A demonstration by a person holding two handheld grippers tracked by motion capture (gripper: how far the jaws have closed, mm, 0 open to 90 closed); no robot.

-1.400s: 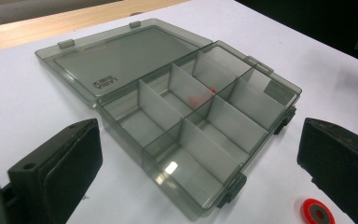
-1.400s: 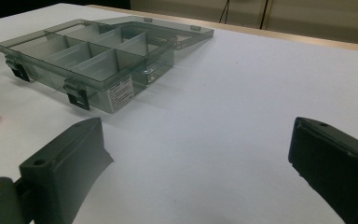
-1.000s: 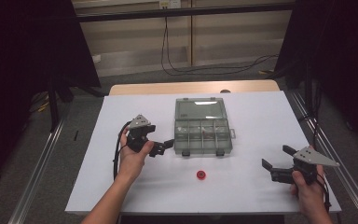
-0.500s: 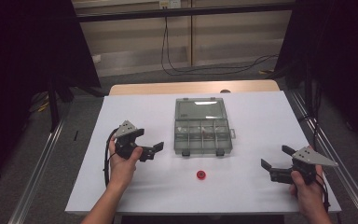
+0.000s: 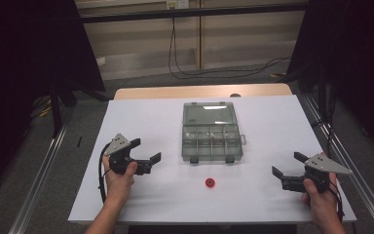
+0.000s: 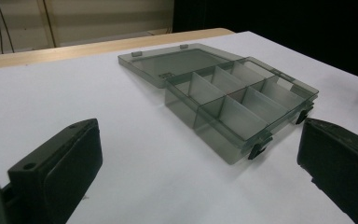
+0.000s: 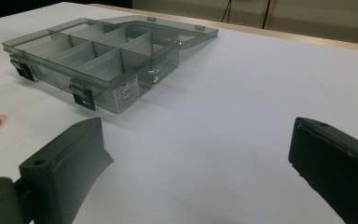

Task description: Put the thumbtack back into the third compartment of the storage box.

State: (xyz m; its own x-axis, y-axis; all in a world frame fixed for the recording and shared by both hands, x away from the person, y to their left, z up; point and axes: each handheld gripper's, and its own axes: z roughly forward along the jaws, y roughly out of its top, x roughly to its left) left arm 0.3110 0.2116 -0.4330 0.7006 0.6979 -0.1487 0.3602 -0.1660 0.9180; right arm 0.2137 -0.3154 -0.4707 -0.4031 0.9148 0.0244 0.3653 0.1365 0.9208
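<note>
While nothing is gripped yet, you are at the approach step, both tools idle on either side of the work.

Left gripper [image 5: 146, 150]: jaws spread wide, nothing between them; it hovers low over the white table [image 5: 146, 122], aimed at the box, well apart from it.

Box: smoky clear plastic compartment box [image 5: 211, 141], mid-table, lid flat behind it, dividers exposed, two dark latches on the near wall.

Piece: small red round disc with a dark centre [image 5: 210, 183], lying loose on the table just in front of the box, touching nothing.

Right gripper [image 5: 289, 169]: jaws released, empty, far right, well apart from the disc.

Next, in my judgement: bring one gripper down over the disc, pinch its thin edge cleanly, then carry it to a compartment.
</note>
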